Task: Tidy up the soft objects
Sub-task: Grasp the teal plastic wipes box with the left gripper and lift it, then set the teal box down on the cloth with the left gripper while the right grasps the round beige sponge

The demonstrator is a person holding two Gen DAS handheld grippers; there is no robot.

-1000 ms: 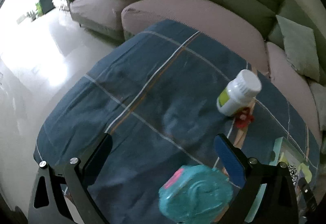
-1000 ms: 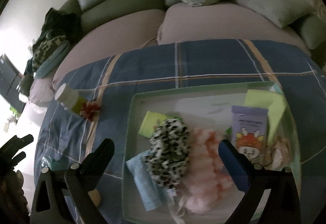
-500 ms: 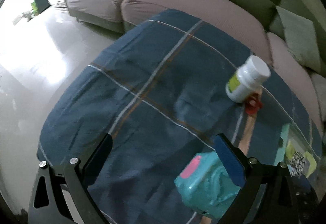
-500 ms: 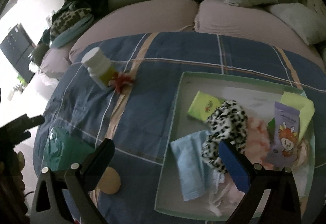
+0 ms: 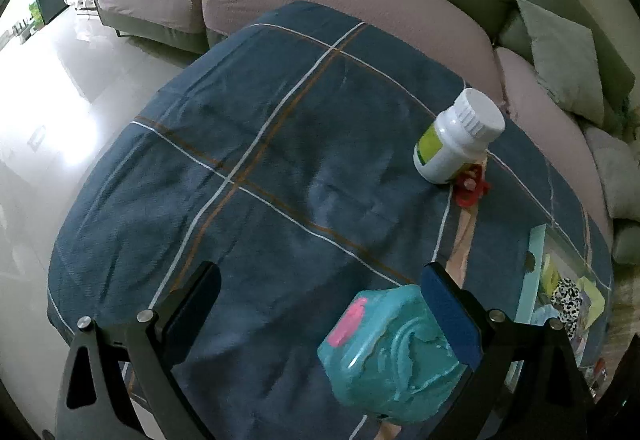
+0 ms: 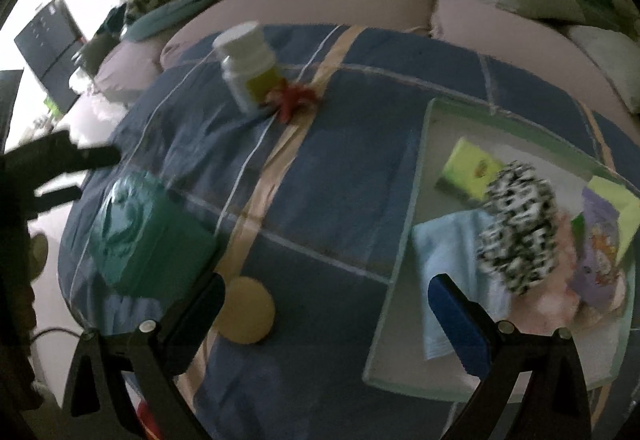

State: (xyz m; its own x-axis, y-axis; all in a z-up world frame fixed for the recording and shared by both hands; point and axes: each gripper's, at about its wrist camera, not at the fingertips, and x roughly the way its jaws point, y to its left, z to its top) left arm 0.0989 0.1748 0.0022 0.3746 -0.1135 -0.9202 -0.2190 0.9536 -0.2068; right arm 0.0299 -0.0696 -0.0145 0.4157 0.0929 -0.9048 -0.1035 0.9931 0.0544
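Now you're between picks: both grippers, left (image 5: 318,304) and right (image 6: 326,314), hang spread and empty. The teal wipes pack (image 5: 390,354) lies on the blue blanket (image 5: 248,144), touching your left gripper's right finger, its long axis slanting toward the tray (image 6: 404,240). Next, centre it between the fingers, then close.

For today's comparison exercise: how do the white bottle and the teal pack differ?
The bottle is white with a ribbed cap and a green label; the pack is teal with a pink tab. The bottle looks rigid; the pack looks crinkly and soft. Both sit on the blue cloth, outside the tray.
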